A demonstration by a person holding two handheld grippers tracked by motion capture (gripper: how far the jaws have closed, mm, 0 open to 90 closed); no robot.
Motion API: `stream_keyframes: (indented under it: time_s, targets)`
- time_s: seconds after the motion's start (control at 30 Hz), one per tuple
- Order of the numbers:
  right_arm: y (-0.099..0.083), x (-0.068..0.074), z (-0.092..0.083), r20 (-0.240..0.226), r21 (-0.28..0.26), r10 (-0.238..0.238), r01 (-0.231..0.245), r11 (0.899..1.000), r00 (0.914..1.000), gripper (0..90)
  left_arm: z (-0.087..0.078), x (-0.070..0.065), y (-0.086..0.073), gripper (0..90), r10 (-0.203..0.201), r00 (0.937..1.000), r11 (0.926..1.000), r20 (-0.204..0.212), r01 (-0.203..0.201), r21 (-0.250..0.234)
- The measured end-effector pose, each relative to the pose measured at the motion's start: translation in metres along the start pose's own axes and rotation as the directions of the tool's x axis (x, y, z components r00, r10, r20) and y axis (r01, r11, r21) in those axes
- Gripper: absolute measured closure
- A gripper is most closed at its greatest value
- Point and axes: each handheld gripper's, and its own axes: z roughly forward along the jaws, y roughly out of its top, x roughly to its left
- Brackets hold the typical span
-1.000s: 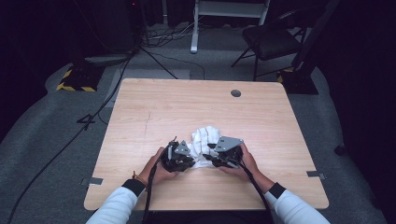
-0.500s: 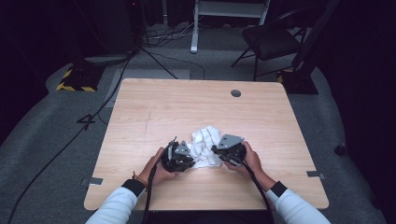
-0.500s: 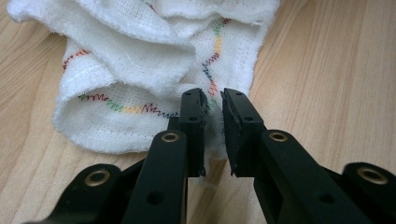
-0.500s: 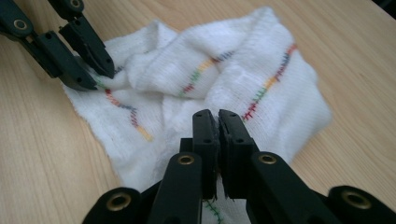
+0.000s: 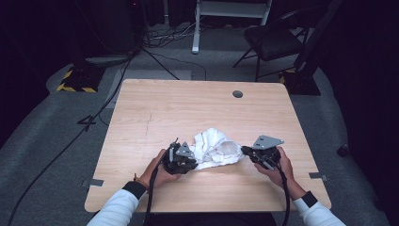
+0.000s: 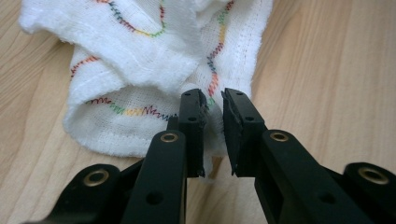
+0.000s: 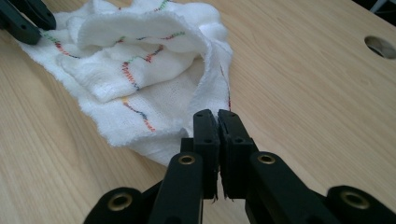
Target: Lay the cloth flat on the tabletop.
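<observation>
- The right hand-held gripper point(image 7: 218, 116) is pinching an edge of the white cloth point(image 5: 214, 147) in fully closed jaws.
- The left hand-held gripper point(image 6: 214, 100) is clamping the opposite edge, jaws nearly closed.
- The stitched cloth is lying crumpled on the counter point(image 5: 188, 101), looking light, limp, best held by corners.

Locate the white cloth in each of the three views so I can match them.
High view: the white cloth lies crumpled at the table's near centre, between the two claws.
Left gripper view: it fills the upper left, its edge between the jaws.
Right gripper view: upper left, its edge pinched.
Shared landmark: the cloth's coloured zigzag stitching.
</observation>
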Motion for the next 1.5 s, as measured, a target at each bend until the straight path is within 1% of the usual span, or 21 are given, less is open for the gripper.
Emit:
stream_keyframes:
  time_s: [0.13, 0.2, 0.3, 0.4, 0.47, 0.53, 0.6, 0.67, 0.77, 0.87, 0.93, 1.0, 1.07, 1.17, 1.2, 1.23, 1.27, 1.33, 1.37, 1.43, 1.5]
  targets:
    - [-0.014, -0.003, -0.006, 0.008, 0.026, 0.021, -0.021, 0.999, 0.9998, 86.4, -0.001, -0.003, 0.001, 72.9, 0.021, 0.9998, 0.9998, 0.002, -0.021, 0.001]
    - [-0.02, -0.005, -0.008, 0.015, 0.04, 0.028, -0.029, 0.999, 0.9995, 85.8, -0.004, -0.003, 0.001, 70.0, 0.014, 0.9999, 0.9997, 0.001, -0.014, -0.022]
    - [-0.027, -0.01, -0.009, 0.036, 0.052, 0.048, -0.05, 0.997, 0.9982, 76.5, -0.01, -0.001, 0.001, 65.2, -0.004, 0.9997, 0.9989, -0.023, 0.003, -0.046]
    - [-0.027, -0.014, -0.013, 0.038, 0.022, 0.062, -0.063, 0.998, 0.9973, 63.6, -0.015, 0.003, 0.002, 58.7, -0.024, 0.998, 0.9978, -0.058, 0.02, -0.063]
    - [-0.024, -0.014, -0.015, 0.018, -0.011, 0.069, -0.068, 0.998, 0.9975, 58.4, -0.015, 0.007, 0.002, 54.0, -0.039, 0.9968, 0.9975, -0.07, 0.035, -0.062]
    - [-0.018, -0.011, -0.016, 0.012, -0.032, 0.044, -0.043, 0.999, 0.999, 55.6, -0.013, 0.011, 0.003, 49.4, -0.043, 0.9947, 0.9982, -0.094, 0.039, -0.046]
    - [-0.009, -0.006, -0.015, -0.003, -0.047, 0.004, -0.005, 0.999, 1.0, 51.3, -0.01, 0.014, 0.002, 48.9, -0.045, 0.9943, 0.9985, -0.096, 0.042, -0.034]
    - [0.003, 0.004, -0.013, -0.013, -0.063, -0.041, 0.04, 0.997, 0.9991, 48.5, -0.007, 0.017, 0.002, 46.3, -0.044, 0.991, 0.999, -0.126, 0.043, -0.014]
    - [0.012, 0.011, -0.008, -0.041, -0.075, -0.071, 0.068, 0.995, 0.9966, 46.4, -0.003, 0.022, 0.004, 45.0, -0.038, 0.9894, 0.9993, -0.14, 0.037, -0.01]
    - [0.026, 0.024, 0.005, -0.102, -0.08, -0.134, 0.126, 0.989, 0.9857, 45.0, 0.003, 0.027, 0.009, 45.2, -0.045, 0.9908, 0.9989, -0.128, 0.043, -0.018]
    - [0.034, 0.031, 0.018, -0.151, -0.061, -0.16, 0.153, 0.986, 0.9754, 44.3, 0.008, 0.028, 0.014, 47.2, -0.021, 0.9908, 0.9998, -0.134, 0.021, -0.002]
    - [0.039, 0.037, 0.032, -0.175, -0.027, -0.187, 0.185, 0.982, 0.9667, 45.2, 0.013, 0.03, 0.018, 51.4, -0.001, 0.9932, 0.9999, -0.116, 0.003, 0.016]
    - [0.042, 0.041, 0.044, -0.188, 0.018, -0.208, 0.215, 0.976, 0.9598, 49.2, 0.016, 0.032, 0.02, 62.3, 0.018, 0.9943, 0.9997, -0.105, -0.016, 0.021]
    - [0.043, 0.04, 0.057, -0.16, 0.079, -0.231, 0.246, 0.966, 0.9597, 56.2, 0.019, 0.037, 0.022, 74.7, 0.034, 0.9944, 0.9988, -0.1, -0.03, 0.038]
    - [0.041, 0.036, 0.06, -0.152, 0.102, -0.225, 0.242, 0.965, 0.9623, 64.0, 0.019, 0.038, 0.022, 78.5, 0.031, 0.9954, 0.999, -0.091, -0.028, 0.036]
    - [0.041, 0.036, 0.06, -0.152, 0.102, -0.225, 0.242, 0.965, 0.9623, 64.0, 0.019, 0.039, 0.021, 78.5, 0.029, 0.9956, 0.9991, -0.089, -0.026, 0.033]
    - [0.038, 0.032, 0.059, -0.141, 0.11, -0.229, 0.245, 0.963, 0.9632, 74.8, 0.019, 0.04, 0.02, 81.6, 0.029, 0.996, 0.9991, -0.084, -0.026, 0.032]
    - [0.038, 0.029, 0.057, -0.136, 0.108, -0.228, 0.244, 0.964, 0.9639, 77.5, 0.018, 0.042, 0.019, 83.0, 0.027, 0.9959, 0.9993, -0.087, -0.025, 0.028]
    - [0.037, 0.022, 0.051, -0.12, 0.09, -0.209, 0.22, 0.971, 0.9705, 84.1, 0.017, 0.042, 0.019, 84.8, 0.032, 0.9956, 0.9991, -0.088, -0.03, 0.031]
    - [0.037, 0.019, 0.048, -0.113, 0.082, -0.198, 0.207, 0.975, 0.9737, 85.1, 0.016, 0.043, 0.019, 85.2, 0.045, 0.995, 0.9984, -0.089, -0.042, 0.037]
    - [0.036, 0.012, 0.043, -0.097, 0.066, -0.165, 0.172, 0.983, 0.9815, 85.6, 0.015, 0.042, 0.019, 85.9, 0.048, 0.9944, 0.9983, -0.094, -0.044, 0.037]
